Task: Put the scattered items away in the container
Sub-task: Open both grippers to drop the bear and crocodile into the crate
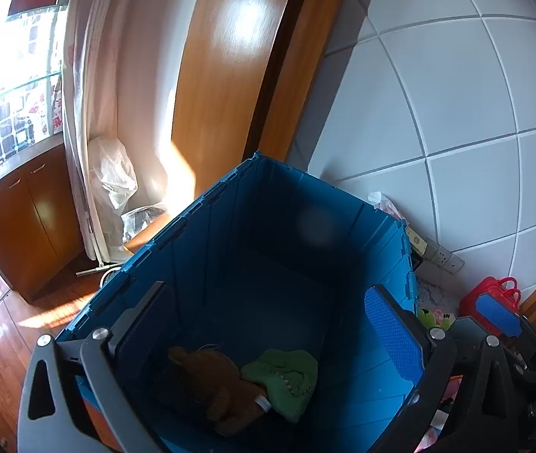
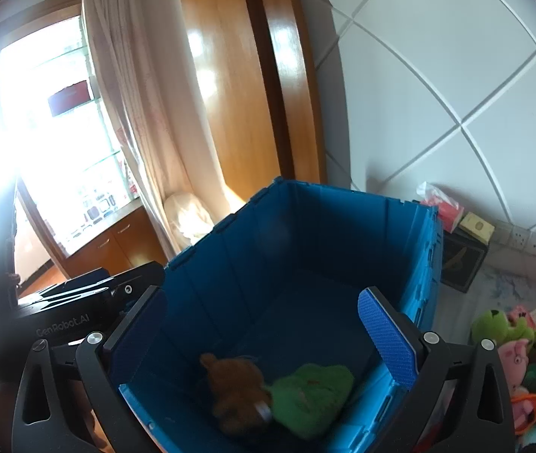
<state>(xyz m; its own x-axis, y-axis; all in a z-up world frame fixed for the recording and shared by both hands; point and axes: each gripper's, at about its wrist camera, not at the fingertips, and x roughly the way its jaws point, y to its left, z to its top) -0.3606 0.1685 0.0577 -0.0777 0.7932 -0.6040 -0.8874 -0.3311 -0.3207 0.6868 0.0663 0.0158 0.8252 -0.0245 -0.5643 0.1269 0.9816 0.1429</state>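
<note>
A blue crate [image 1: 192, 249] [image 2: 424, 264] stands open below both grippers. On its floor lie a brown plush toy [image 1: 211, 381] [image 2: 237, 389] and a green plush toy [image 1: 286, 381] [image 2: 313, 389], touching each other. My left gripper [image 1: 268, 302] hangs over the crate, open, with nothing between its fingers. My right gripper [image 2: 264, 298] is over the crate too, open and empty, beside the left one. More soft toys lie outside the crate on the right: a green frog [image 2: 494, 324] and a pink pig [image 2: 516, 358]. A red toy basket [image 1: 490, 294] stands there as well.
A white tiled wall [image 2: 456, 75] with sockets [image 2: 524, 239] runs behind the crate. A black box [image 2: 464, 260], a yellow box and a pink tissue pack [image 2: 445, 207] sit by it. To the left are a wooden door frame [image 1: 222, 94], a curtain and a low cabinet [image 1: 30, 219].
</note>
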